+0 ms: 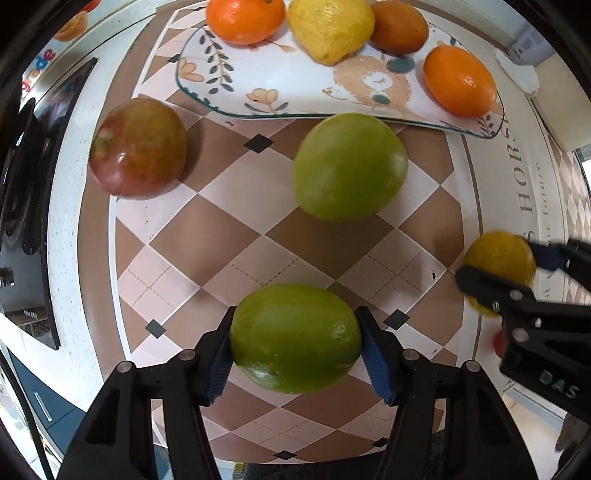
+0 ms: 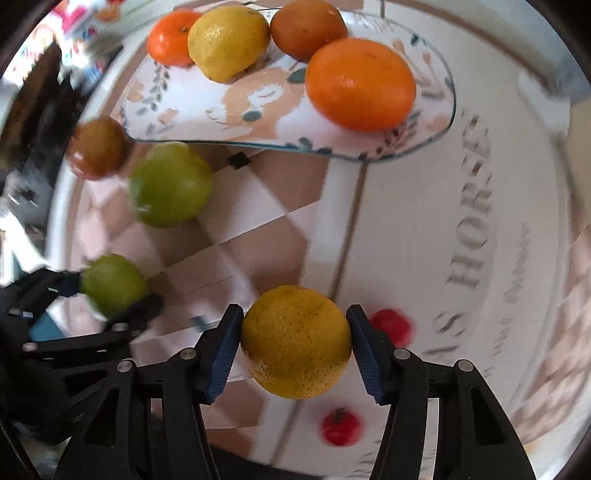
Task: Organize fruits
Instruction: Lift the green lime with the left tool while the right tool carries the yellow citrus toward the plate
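My left gripper point(image 1: 295, 341) is shut on a green fruit point(image 1: 295, 338), both blue pads pressing its sides above the checkered cloth. My right gripper point(image 2: 295, 343) is shut on a yellow-orange citrus point(image 2: 297, 341); the left wrist view shows that citrus point(image 1: 498, 264) and the right gripper point(image 1: 495, 273) at its right edge. The right wrist view shows the left gripper point(image 2: 114, 288) with its green fruit point(image 2: 112, 282) at the left. A second green fruit point(image 1: 349, 168) and a red-green apple point(image 1: 138, 147) lie on the cloth. The patterned plate point(image 1: 295, 85) holds two oranges, a lemon point(image 1: 330, 26) and a brownish fruit.
Two small red fruits point(image 2: 391, 325) point(image 2: 340, 426) lie on the cloth under and to the right of my right gripper. The plate point(image 2: 192, 107) stands at the far side. The table's white edge and dark furniture run along the left.
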A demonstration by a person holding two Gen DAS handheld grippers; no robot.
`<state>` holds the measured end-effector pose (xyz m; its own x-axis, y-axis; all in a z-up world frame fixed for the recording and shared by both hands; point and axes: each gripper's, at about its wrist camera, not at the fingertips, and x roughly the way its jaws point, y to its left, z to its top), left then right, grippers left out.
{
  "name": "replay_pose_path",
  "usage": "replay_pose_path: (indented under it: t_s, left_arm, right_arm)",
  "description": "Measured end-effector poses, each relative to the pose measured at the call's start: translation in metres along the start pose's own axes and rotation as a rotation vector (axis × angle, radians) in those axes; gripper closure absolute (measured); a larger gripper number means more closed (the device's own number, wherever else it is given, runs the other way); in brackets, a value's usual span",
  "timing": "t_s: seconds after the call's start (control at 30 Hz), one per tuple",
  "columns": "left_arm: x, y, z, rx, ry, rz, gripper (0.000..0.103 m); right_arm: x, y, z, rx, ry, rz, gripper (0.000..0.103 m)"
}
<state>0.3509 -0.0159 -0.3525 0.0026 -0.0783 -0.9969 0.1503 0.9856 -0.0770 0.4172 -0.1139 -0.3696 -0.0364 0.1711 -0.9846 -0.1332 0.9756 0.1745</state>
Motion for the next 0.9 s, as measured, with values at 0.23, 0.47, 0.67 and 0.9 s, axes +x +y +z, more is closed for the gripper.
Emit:
replay_pose_path:
  t_s: [0.23, 0.47, 0.67, 0.9]
  left_arm:
    - [0.002, 0.011, 0.006, -0.015, -0.002, -0.007, 0.044]
    - [0.006, 0.029, 0.002, -0.022, 0.004, 0.002, 0.044]
    - [0.011, 0.029, 0.003, -0.033, 0.012, 0.000, 0.044]
    - [0.012, 0.034, -0.001, -0.038, 0.018, 0.006, 0.044]
  right_arm:
    - [0.015, -0.013, -0.014, 0.143, 0.032, 0.236, 0.040]
    - [-0.017, -0.007, -0.024, 0.060, -0.072, 0.062, 0.031]
    - [-0.024, 0.014, -0.039, -0.050, -0.056, 0.084, 0.030]
    - [0.000, 0.032, -0.046, -0.034, 0.019, 0.219, 0.030]
